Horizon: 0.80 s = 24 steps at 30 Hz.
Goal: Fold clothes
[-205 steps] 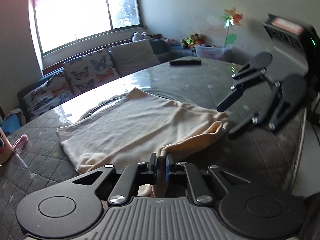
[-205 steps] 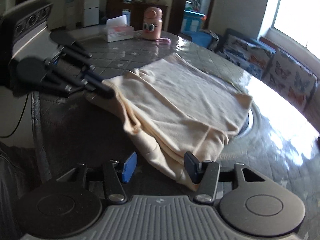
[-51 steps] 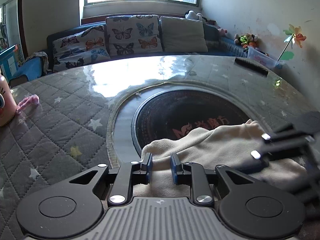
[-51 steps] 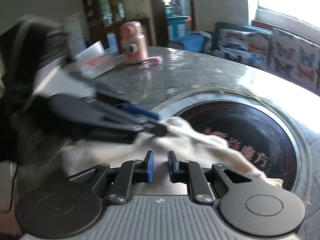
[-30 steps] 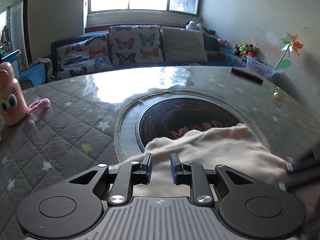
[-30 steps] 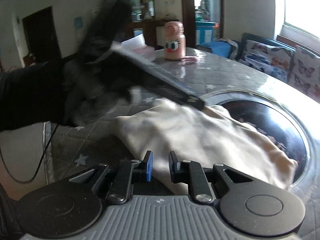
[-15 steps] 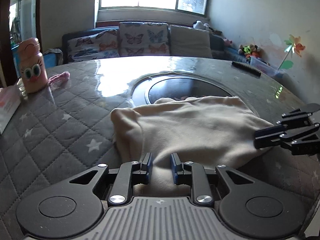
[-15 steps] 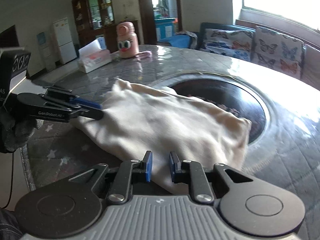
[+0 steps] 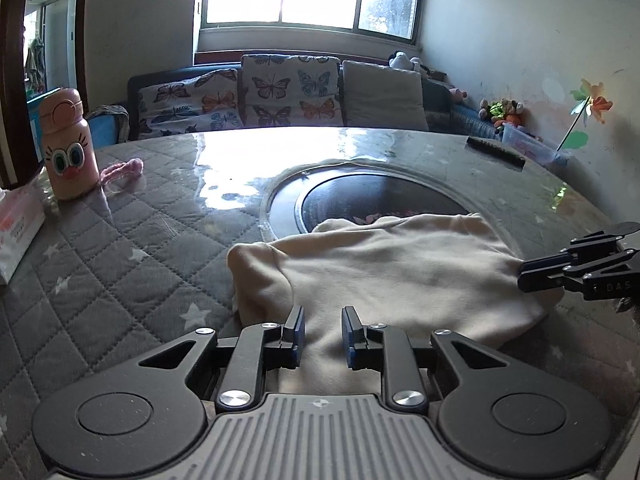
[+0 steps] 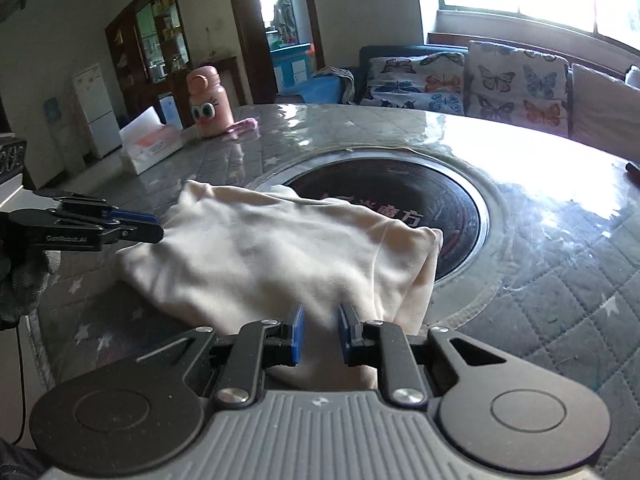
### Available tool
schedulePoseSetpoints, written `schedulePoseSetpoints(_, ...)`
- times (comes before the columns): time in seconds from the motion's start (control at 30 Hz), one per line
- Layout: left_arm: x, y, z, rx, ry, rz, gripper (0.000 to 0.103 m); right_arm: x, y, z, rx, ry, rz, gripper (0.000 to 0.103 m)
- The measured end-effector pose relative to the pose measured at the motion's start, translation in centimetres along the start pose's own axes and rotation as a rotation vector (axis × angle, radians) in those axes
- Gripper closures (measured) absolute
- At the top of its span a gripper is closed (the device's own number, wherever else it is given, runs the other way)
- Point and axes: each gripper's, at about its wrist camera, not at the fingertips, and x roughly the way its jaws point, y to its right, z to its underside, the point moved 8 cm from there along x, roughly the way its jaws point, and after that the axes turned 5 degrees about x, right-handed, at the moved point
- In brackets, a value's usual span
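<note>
A cream garment (image 9: 400, 276) lies folded on the round quilted table (image 9: 120, 248), its far edge over the dark round hob. It also shows in the right wrist view (image 10: 272, 264). My left gripper (image 9: 322, 334) sits at the garment's near edge, jaws a small gap apart with cloth lying between them. My right gripper (image 10: 320, 334) sits at the other near corner in the same way. Each gripper shows in the other's view, the right one (image 9: 536, 276) at the cloth's right edge, the left one (image 10: 148, 230) at its left edge.
A pink cartoon bottle (image 9: 68, 148) and a tissue box (image 9: 16, 232) stand at the table's left. The black round hob (image 9: 372, 208) is set in the table's middle. A dark remote (image 9: 496, 150) lies far right. A butterfly-cushion sofa (image 9: 280, 96) is behind.
The garment has been folded over toward me and laid down in a smaller stack. Both grippers have drawn back to the near edge, and their jaws have parted slightly.
</note>
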Motion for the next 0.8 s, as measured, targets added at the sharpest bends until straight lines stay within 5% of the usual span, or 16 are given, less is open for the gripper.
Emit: schedulePoseSetpoints(0.8,2.6,-2.6,-2.4,-0.044,-0.004,-0.017,0.081,1.8,1.5,-2.8,0.040,0.004,-0.002,0.085)
